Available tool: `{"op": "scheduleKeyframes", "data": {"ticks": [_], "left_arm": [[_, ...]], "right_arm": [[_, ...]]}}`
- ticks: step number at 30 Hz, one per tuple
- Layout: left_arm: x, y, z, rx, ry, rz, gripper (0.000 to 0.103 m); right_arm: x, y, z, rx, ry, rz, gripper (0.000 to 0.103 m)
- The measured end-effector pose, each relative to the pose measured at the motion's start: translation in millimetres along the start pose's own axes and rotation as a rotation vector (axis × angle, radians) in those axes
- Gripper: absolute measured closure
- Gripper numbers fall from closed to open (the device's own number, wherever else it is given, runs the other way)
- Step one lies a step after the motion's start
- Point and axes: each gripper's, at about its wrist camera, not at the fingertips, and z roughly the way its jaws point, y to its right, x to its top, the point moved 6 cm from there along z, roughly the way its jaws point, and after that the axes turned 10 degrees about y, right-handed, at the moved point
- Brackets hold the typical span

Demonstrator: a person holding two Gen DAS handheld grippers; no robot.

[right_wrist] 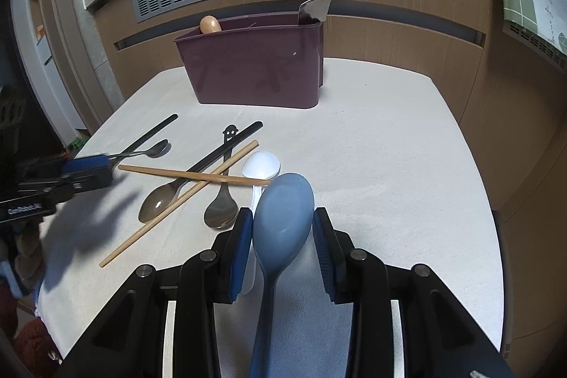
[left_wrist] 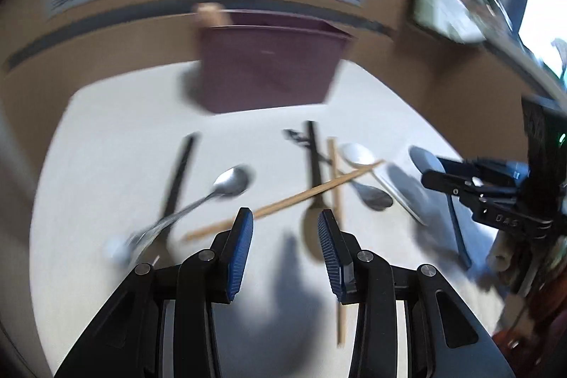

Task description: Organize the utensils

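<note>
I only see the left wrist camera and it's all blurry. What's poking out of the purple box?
Observer: In the right wrist view, a metal utensil sticks up at the right end of the purple box, and a rounded wooden knob at its left end.
Operator: Where's the big blue spoon?
Observer: The blue spoon lies with its bowl between the fingers of the right gripper, whose jaws stand apart.
Operator: That black handle near the chopsticks, is that a face on it?
Observer: Yes. The dark-handled spoon has a smiley cut into its handle tip.
</note>
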Motion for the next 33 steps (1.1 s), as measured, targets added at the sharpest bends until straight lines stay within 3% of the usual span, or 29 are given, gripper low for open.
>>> {"op": "scheduleKeyframes", "data": {"ticks": [4,9,13,16,20,27,30,33], "left_arm": [[4.8,15.0,39.6,0.009,-0.106,0.155,0.063],[7.2,18.6,62.4,-0.018,-0.211,0.184,0.070],[12.7,27.0,69.4,0.010,-0.233,0.219,0.084],[20.4,23.5,66.2,0.031,-0.223,0.141,0.090],[36.5,8.9,35.6,0.007,-0.125,-0.044,0.090],[41.1,-5.5,-12.1,0.020,-0.017,-0.157,0.090],[36.5,-4.5,-17.4,0.010,-0.017,-0.187,0.090],[17.2,-8.2,-16.1,0.042,-0.119,-0.229,0.090]], "right_arm": [[-2.3,3.5,-3.3,-0.003,0.000,-0.011,0.071],[-2.5,8.4,-7.3,-0.013,0.008,-0.028,0.071],[-0.5,8.5,-5.1,-0.006,0.010,-0.024,0.071],[-0.8,7.2,-4.2,0.011,0.009,-0.007,0.071],[2.1,6.5,-9.3,0.019,0.028,-0.005,0.071],[11.7,3.6,-12.2,0.031,0.049,0.004,0.071],[14.1,-1.9,-13.9,0.038,0.052,-0.008,0.071],[14.5,-5.5,-15.4,0.037,0.043,-0.027,0.071]]}}
